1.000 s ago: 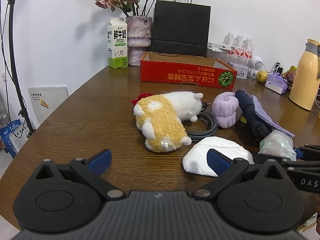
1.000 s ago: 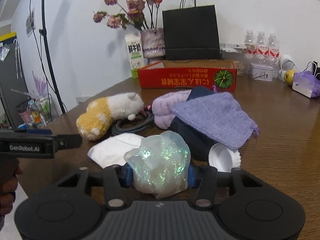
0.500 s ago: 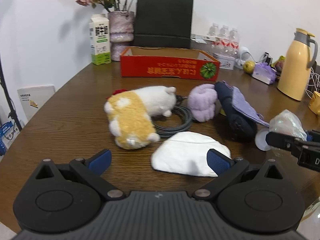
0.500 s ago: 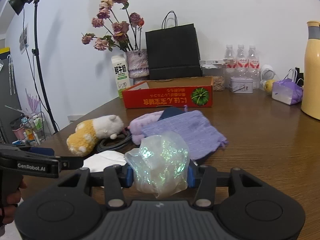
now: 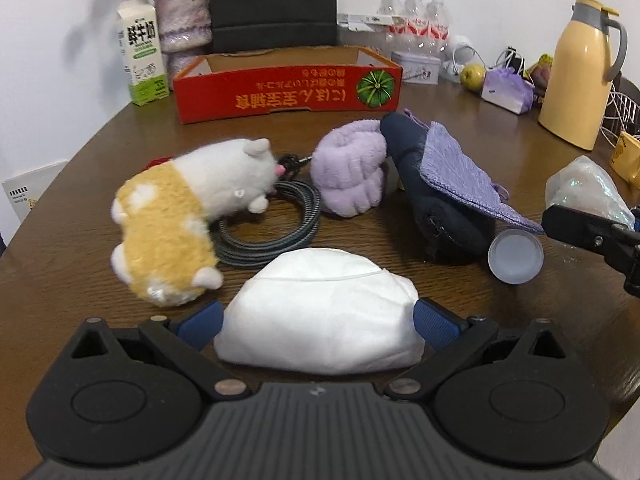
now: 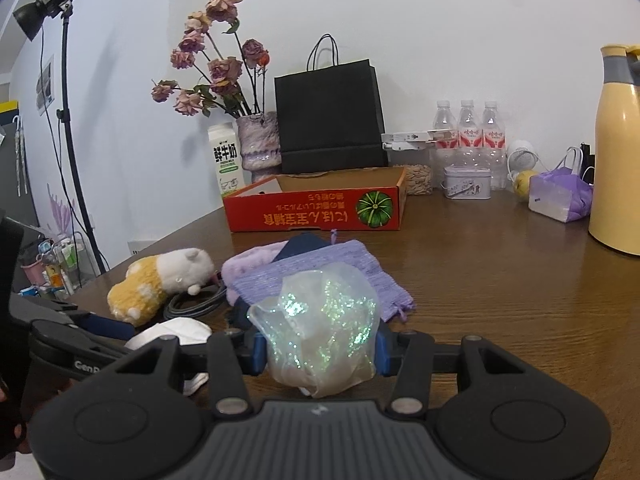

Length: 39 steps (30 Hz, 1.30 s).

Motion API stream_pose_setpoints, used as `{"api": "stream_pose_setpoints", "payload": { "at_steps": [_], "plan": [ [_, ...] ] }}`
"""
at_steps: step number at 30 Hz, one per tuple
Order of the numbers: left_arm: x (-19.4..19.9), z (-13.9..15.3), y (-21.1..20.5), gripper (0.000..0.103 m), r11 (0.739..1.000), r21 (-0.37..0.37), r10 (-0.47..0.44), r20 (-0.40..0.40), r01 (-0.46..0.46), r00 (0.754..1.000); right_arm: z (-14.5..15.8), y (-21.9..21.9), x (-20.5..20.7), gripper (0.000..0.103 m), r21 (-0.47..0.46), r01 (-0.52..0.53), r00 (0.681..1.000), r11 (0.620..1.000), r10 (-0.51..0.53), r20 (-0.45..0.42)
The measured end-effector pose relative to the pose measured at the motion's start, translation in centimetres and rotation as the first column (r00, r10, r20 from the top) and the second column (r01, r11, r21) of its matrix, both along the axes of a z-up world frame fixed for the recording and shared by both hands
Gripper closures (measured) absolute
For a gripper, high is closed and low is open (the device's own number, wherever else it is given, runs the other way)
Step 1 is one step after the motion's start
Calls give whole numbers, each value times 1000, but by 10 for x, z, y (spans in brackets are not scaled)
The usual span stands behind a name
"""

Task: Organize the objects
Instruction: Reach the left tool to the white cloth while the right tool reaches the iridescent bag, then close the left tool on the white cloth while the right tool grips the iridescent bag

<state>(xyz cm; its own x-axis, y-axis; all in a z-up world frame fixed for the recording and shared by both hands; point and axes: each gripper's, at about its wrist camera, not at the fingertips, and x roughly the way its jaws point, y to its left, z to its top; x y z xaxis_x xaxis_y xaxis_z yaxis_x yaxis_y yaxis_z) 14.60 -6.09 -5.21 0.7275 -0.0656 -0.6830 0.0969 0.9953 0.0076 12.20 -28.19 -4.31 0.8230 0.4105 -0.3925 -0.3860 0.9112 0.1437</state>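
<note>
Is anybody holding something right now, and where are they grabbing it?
The right hand-held gripper pinches the shimmery plastic bag by its two sides. The left hand-held gripper straddles the white face mask, open, not gripping.

Three water bottles (image 6: 469, 136) far right; one milk carton (image 5: 142, 65), one red box (image 5: 288, 88), one black bag (image 6: 329, 116) far; one plush toy (image 5: 184, 216) near left.

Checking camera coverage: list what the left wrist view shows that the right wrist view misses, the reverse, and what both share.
Left wrist only: the round clear lid beside the dark pouch, and the white cloth pouch whole, between the open left claw tips.

Right wrist only: the light stand and the full bouquet.

Both: the red box, plush hamster, coiled cable, and the iridescent bag clamped in the right claw.
</note>
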Motion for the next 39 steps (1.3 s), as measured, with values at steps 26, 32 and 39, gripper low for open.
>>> {"api": "stream_pose_setpoints", "payload": {
  "at_steps": [26,32,39],
  "plan": [
    [-9,-9,-6,12,999,9,-33,63,32,997,-10,-4,3,55,32,-25,999,999,26,-34],
    [-21,-6,-7,55,999,6,-50,109,50,993,-5,3,-5,55,17,-26,999,1000,26,-22],
    [-31,-5,-4,76,997,-11,-74,147,76,986,-2,13,-12,55,-5,-25,1000,1000,25,-17]
  ]
}}
